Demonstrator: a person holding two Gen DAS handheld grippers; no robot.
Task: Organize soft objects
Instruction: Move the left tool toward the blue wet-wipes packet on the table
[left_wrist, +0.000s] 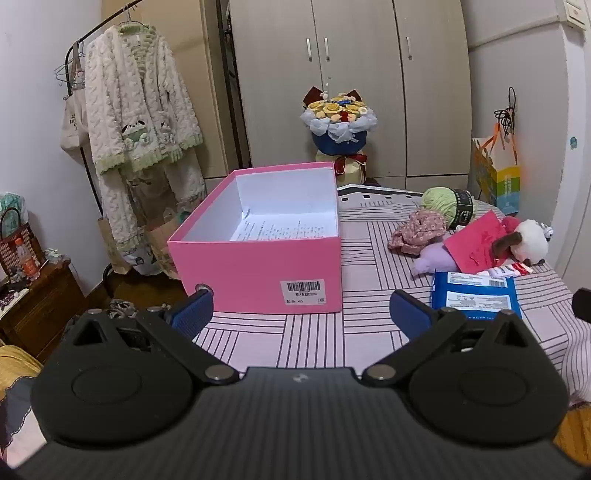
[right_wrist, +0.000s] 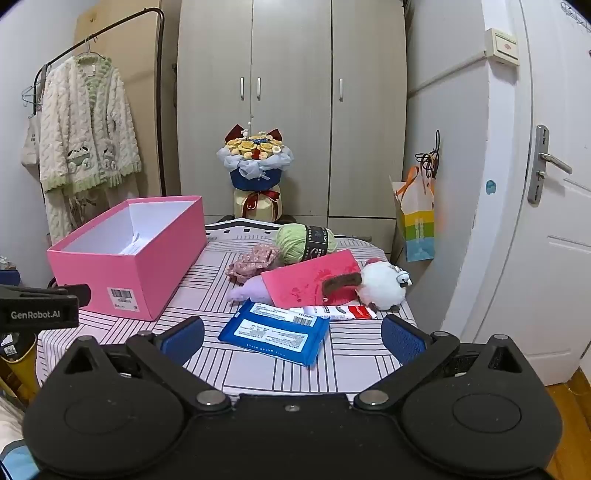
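We face a tall beige wardrobe (right_wrist: 291, 107) with three doors. Left of it, a black clothes rail (left_wrist: 92, 33) holds fleecy cream pyjamas (left_wrist: 136, 103) against a pale wall. A white door (right_wrist: 546, 206) with a metal handle stands right. A dark wooden cabinet (left_wrist: 37, 302) sits low left.

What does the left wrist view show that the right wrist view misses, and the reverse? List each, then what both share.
Left wrist only: a small dark wooden side table with an orange-capped bottle.

Right wrist only: the white door's metal lever handle, and the left tongs' black body at the frame's left edge.

Both: the open pink cardboard box, the green yarn ball, the white plush sheep and the blue wet-wipes pack.
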